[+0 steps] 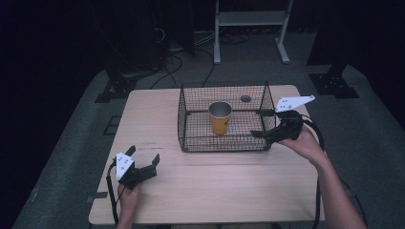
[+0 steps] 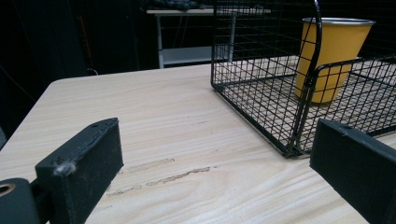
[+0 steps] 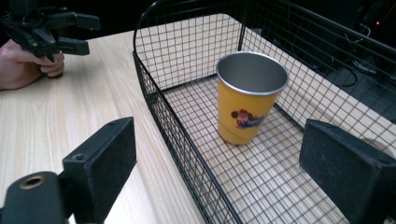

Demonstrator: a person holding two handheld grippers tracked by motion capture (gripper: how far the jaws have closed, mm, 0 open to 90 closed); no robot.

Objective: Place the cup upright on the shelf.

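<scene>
A yellow metal cup (image 1: 220, 117) (image 2: 334, 56) (image 3: 247, 100) with a small printed picture stands upright inside a black wire basket (image 1: 191, 102) (image 2: 261, 100) (image 3: 187, 56) at the table's middle back. My right gripper (image 1: 258, 123) (image 3: 219, 140) is at the basket's right end, open and holding nothing. One jaw is outside the basket's front wall and the other over its inside; the cup is a little ahead of them. My left gripper (image 1: 143, 153) (image 2: 217, 140) (image 3: 88, 33) is open and holding nothing, low over the table's front left, pointing toward the basket.
The light wooden table (image 1: 210, 191) has a small round dark hole (image 1: 245, 98) behind the basket. Beyond the table stand a white metal frame (image 1: 250, 19), two black stand bases (image 1: 114, 88) (image 1: 334, 78) and loose cables (image 1: 172, 62) on the grey floor.
</scene>
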